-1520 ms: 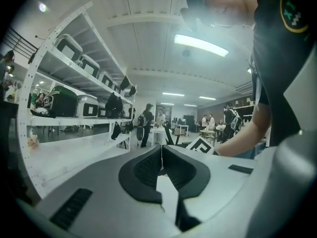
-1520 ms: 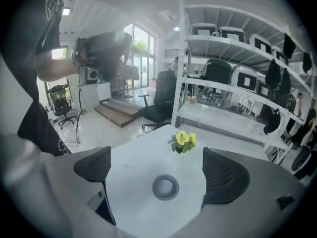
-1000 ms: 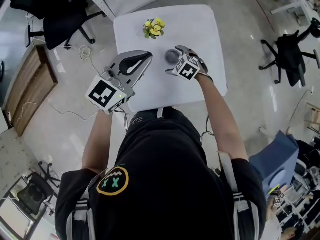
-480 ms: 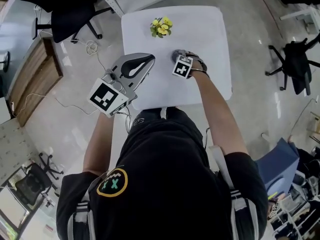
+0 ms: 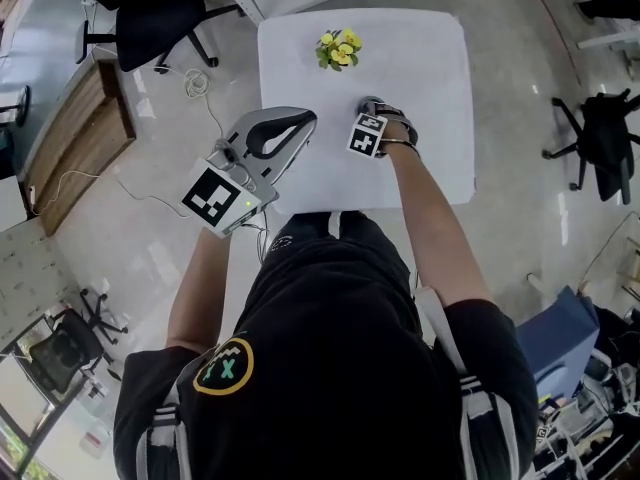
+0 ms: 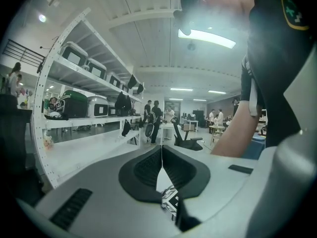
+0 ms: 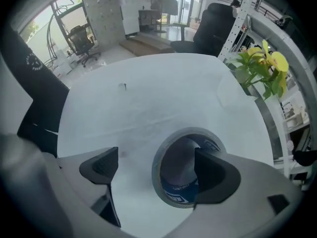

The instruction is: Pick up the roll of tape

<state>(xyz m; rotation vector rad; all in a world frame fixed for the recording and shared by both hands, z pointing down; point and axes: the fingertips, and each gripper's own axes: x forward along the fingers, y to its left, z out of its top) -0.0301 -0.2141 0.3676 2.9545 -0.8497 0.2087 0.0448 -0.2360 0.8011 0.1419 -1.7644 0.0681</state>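
Note:
The roll of tape (image 7: pixel 178 187), grey with a blue inner wall, lies flat on the white table (image 7: pixel 148 98). My right gripper (image 7: pixel 156 160) points down over it. One jaw sits inside the roll's hole and the other stands on the table outside. The jaws have just been closing with the roll's wall between them, and the outer pad is still apart from it. In the head view the right gripper (image 5: pixel 372 110) covers the roll. My left gripper (image 5: pixel 305 120) hovers over the table's left edge, shut and empty, as also shows in its own view (image 6: pixel 161 155).
A small pot of yellow flowers (image 5: pixel 340 50) stands at the table's far side, to the right in the right gripper view (image 7: pixel 262 66). Office chairs (image 5: pixel 150 18) (image 5: pixel 605 133) and a wooden bench (image 5: pixel 70 148) surround the table (image 5: pixel 420 68). Shelving (image 6: pixel 84 83) fills the left gripper view.
My right gripper has come down onto the tape roll, which showed beside it before and is now covered in the head view. The left gripper has kept its place.

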